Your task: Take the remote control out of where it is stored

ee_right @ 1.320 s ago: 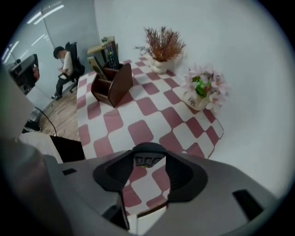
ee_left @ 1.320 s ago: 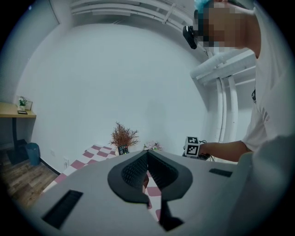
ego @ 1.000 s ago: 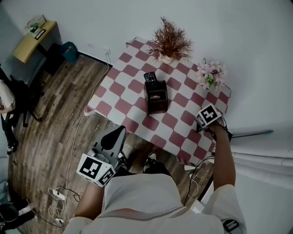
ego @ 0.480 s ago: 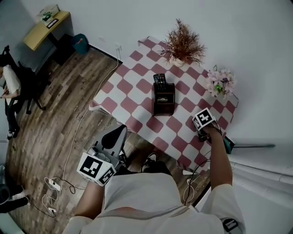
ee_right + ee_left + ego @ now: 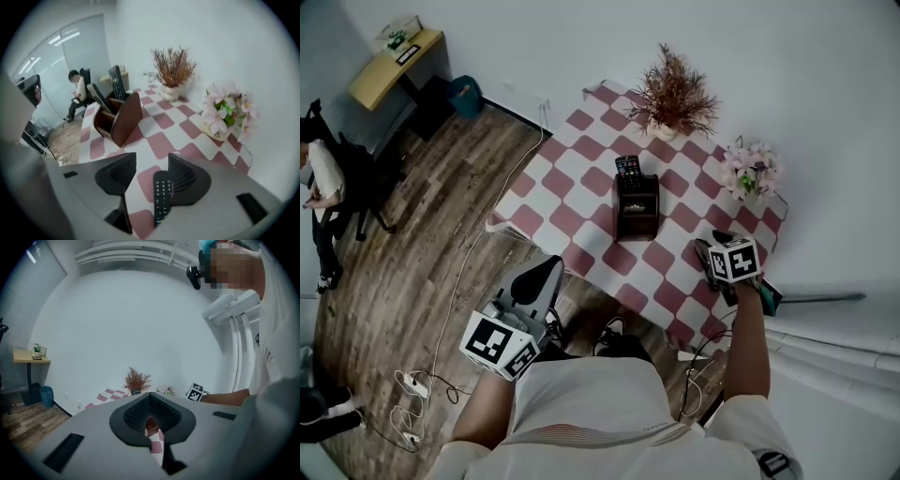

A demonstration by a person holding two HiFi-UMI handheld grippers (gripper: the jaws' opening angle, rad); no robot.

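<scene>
**Head view.** My left gripper (image 5: 546, 272) sits off the table's near edge, above the wood floor. My right gripper (image 5: 712, 251) is over the right end of the checked tablecloth (image 5: 581, 187). A brown holder (image 5: 637, 211) stands mid-table with a stored remote (image 5: 628, 169) upright at its far side. The marker cubes carry black-and-white squares and no lettering.

**Left gripper view.** The jaw tips of the left gripper (image 5: 150, 411) meet, leaving only a sliver behind them. Nothing is held.

**Right gripper view.** The jaws of the right gripper (image 5: 152, 157) stand wide apart. The remote control (image 5: 161, 194) lies between them, keys up. One long side is against the right pad (image 5: 187, 180), and the left pad (image 5: 117, 173) is well clear of it. Its long axis runs along the jaws' line, one end toward the camera, the far end short of the fingertips. The key legends are too small to read. Beyond, the holder (image 5: 124, 119) stands apart from the remote control, with the stored remote (image 5: 116, 80) upright in it. The pink flowers (image 5: 225, 110) are in a pot whose label is illegible.
</scene>
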